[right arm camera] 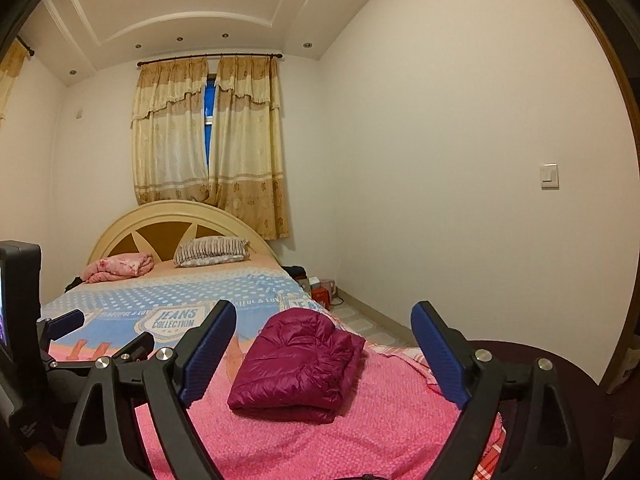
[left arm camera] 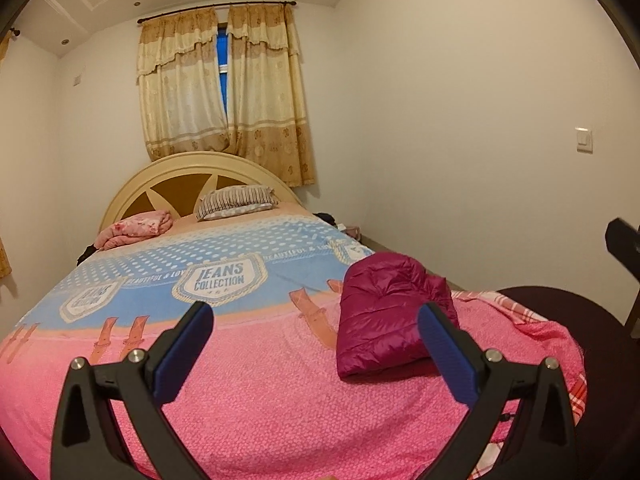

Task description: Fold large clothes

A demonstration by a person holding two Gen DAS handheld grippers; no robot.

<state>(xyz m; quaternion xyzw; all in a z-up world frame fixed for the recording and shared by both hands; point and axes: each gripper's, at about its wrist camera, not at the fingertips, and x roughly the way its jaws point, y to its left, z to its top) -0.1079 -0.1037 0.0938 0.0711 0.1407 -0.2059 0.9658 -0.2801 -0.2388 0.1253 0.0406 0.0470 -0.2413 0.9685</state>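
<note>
Since the magenta puffer jacket (right arm camera: 298, 364) already lies folded into a compact bundle on the pink end of the bedspread (right arm camera: 320, 448), near the bed's right edge, the step in hand looks like letting go & backing off w/o wrecking the fold. Right gripper (right arm camera: 324, 350) has its blue pads spread wide, nothing between them, jacket well below and ahead; left gripper (left arm camera: 316, 346) is spread too, empty, w/ the bundle off to its right side. To do this well: keep both sets of jaws wide while pulling away so no pad snags the slick quilted shell, & come off upward rather than dragging across the top layer. Puffy fill tends to spring back, so prob worth a glance that the top flap stays down; if it lifts, press it flat w/ a pad's broad face, not a pinch. The near edge looks neat, far side is lumpier, can't tell if a sleeve is tucked.
</note>
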